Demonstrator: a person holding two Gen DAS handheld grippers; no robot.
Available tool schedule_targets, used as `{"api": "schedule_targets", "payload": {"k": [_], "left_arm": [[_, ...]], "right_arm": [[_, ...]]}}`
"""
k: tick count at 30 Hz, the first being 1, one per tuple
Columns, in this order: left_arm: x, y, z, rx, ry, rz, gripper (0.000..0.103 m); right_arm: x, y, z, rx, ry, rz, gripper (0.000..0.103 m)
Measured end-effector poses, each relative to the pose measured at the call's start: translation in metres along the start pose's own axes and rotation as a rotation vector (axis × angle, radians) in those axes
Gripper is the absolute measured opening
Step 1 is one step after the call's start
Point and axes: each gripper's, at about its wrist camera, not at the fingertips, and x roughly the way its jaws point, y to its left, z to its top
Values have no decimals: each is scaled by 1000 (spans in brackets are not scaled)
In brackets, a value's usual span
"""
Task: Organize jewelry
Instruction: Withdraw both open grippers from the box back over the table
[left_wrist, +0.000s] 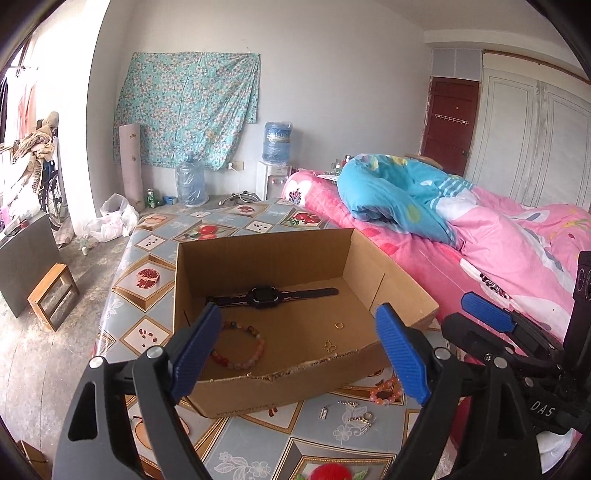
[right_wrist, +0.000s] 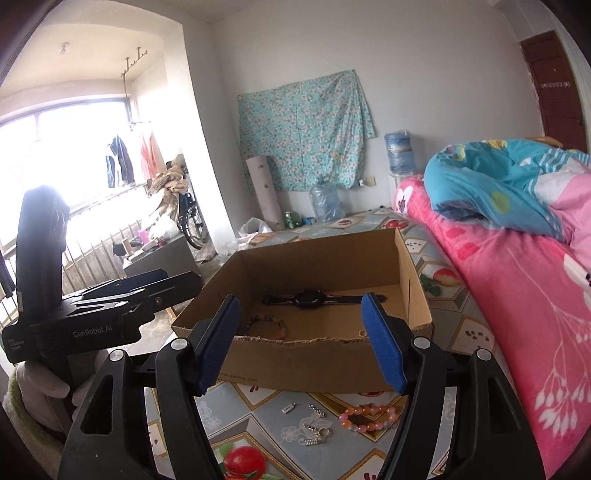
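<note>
Your left gripper (left_wrist: 301, 345) hangs over the near edge of the box (left_wrist: 258, 258), its ribbed blue pads spread wide with nothing between them. Your right gripper (right_wrist: 308, 341) stands the same way, pads apart and empty, aimed at the box from a little nearer.

The box is shallow brown cardboard, open on top, with a ragged, torn near rim. It sits on a table (left_wrist: 147, 317) covered in glossy oilcloth printed with fruit in diamond panels.

Inside the box, a black watch (left_wrist: 264, 296) with a chunky rounded case lies flat along the far wall, strap stretched straight. Near it, to the left, a bracelet (left_wrist: 243, 347) of round polished beads in reds, pinks and yellows makes a loose ring. To the right lie a small gold ring (left_wrist: 339, 325) and a thin gold butterfly charm (left_wrist: 329, 345).

On the oilcloth just near of the box, to the right, a second bracelet (right_wrist: 367, 417) of orange and pink translucent beads lies curled. Left of it sit small silver pieces (right_wrist: 314, 430): short ribbed bars, a bit of chain and a ring, scattered close together.

A pink floral quilt (right_wrist: 517, 295) with a blue fold on top fills the right side.
</note>
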Motion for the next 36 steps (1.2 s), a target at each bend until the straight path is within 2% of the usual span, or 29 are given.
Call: {"api": "schedule_targets", "payload": {"k": [7, 11, 14, 17, 23, 27, 36], "left_arm": [[-6, -1, -54, -5, 82, -15, 84], [-1, -5, -85, -10, 160, -19, 84], [4, -10, -102, 2, 213, -30, 84], [9, -11, -117, 22, 245, -3, 84], [18, 6, -130, -15, 282, 29, 84], [23, 8, -135, 24, 276, 62, 84], [35, 9, -140, 65, 290, 43, 84]], "right_arm": [[-12, 0, -47, 15, 98, -10, 66], [-10, 5, -71, 22, 174, -12, 66], [-5, 8, -81, 29, 217, -6, 66], [-4, 10, -80, 46, 224, -8, 66], [-14, 25, -72, 8, 197, -33, 66], [-18, 33, -72, -12, 196, -48, 68], [-10, 39, -78, 4, 239, -50, 69]]}}
